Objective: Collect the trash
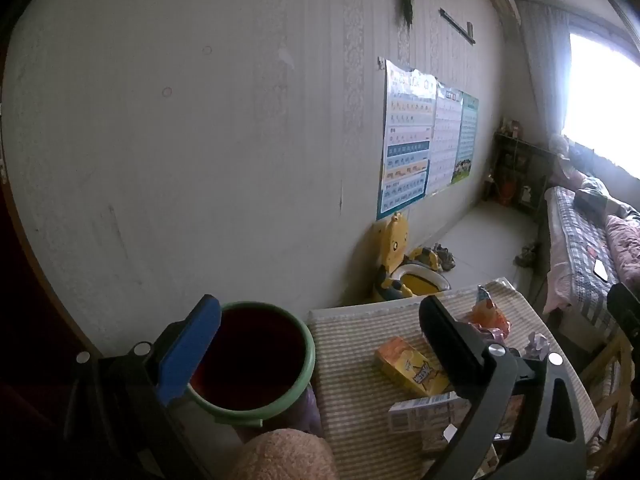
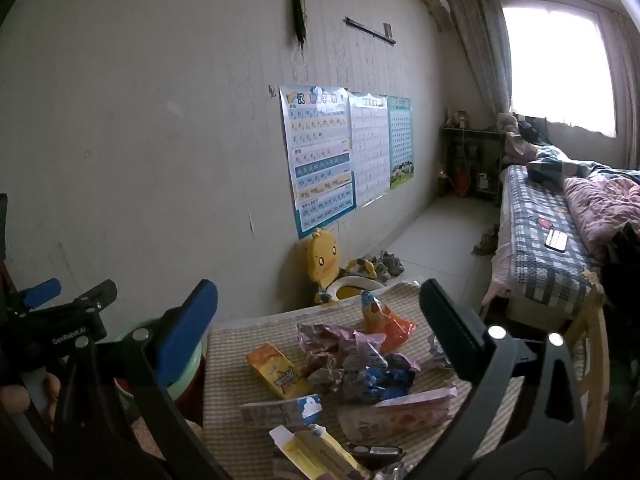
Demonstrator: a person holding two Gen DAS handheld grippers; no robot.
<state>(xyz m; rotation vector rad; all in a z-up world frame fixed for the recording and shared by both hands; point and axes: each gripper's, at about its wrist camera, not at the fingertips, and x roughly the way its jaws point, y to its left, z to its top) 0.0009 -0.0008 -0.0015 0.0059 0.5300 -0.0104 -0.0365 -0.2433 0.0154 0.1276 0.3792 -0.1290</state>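
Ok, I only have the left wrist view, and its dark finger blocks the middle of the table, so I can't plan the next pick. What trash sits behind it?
Observer: A crumpled blue wrapper lies in the middle of the pile, hidden from you.
Operator: Anything at the near edge?
Observer: Yes, an open yellow carton lies there, out of your sight.
Operator: Is the right gripper holding anything?
Observer: No, the right gripper is open and empty over the pile.
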